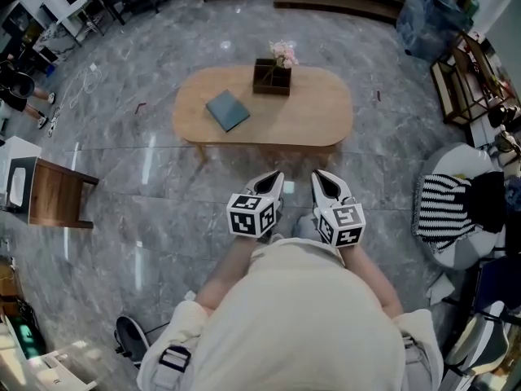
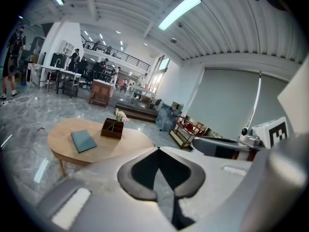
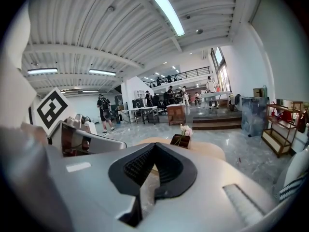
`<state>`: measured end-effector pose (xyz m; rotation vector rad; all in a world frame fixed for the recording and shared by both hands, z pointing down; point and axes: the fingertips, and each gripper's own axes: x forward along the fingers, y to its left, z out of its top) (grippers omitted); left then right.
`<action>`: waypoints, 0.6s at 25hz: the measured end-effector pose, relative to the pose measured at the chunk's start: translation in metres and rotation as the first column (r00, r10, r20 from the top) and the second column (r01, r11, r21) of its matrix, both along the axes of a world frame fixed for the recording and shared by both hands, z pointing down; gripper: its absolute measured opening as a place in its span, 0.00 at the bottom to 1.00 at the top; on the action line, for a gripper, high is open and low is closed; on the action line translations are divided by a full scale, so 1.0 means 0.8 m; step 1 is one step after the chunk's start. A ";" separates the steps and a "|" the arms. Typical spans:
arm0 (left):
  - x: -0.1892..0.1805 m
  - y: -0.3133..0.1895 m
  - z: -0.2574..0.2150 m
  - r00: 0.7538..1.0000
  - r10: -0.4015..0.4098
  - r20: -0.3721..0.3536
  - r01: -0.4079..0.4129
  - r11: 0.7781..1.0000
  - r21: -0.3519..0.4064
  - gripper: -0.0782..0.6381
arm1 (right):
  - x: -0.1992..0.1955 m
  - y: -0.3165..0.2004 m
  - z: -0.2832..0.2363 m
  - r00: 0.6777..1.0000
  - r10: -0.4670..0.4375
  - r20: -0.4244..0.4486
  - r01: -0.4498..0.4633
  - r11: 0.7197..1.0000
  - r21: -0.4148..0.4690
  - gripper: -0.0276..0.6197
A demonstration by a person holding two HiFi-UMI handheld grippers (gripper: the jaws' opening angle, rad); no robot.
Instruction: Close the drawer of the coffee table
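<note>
Drawer unseen; left claw (image 1: 275,182) and right claw (image 1: 323,182), clenched empty short of the bench (image 1: 319,111), should push its front squarely.

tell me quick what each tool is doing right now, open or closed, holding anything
Left tool: closed, holding nothing.
Right tool: closed, holding nothing.

- My left gripper (image 2: 159,152), lower centre: jaws together, nothing between them.
- Coffee table (image 2: 126,144), left of centre, well beyond my tips.
- On it: teal book (image 2: 83,140), with a dark box of flowers (image 2: 112,128) just right of it.
- Right gripper (image 2: 212,146) at mid right.
</note>
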<state>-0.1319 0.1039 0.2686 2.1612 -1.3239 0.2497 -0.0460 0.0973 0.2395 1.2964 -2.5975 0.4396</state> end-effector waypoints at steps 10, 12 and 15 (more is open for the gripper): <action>-0.004 0.002 -0.004 1.000 -0.009 0.001 0.009 1.000 0.003 0.11 | -0.005 0.001 -0.008 1.000 -0.018 0.010 0.018 1.000 0.022 0.04; -0.005 0.001 -0.005 1.000 -0.011 -0.001 0.011 1.000 0.005 0.11 | -0.007 0.000 -0.009 1.000 -0.021 0.010 0.021 0.999 0.027 0.04; -0.003 0.001 -0.004 1.000 -0.012 -0.002 0.012 1.000 0.005 0.11 | -0.007 0.000 -0.009 1.000 -0.023 0.011 0.023 0.999 0.029 0.04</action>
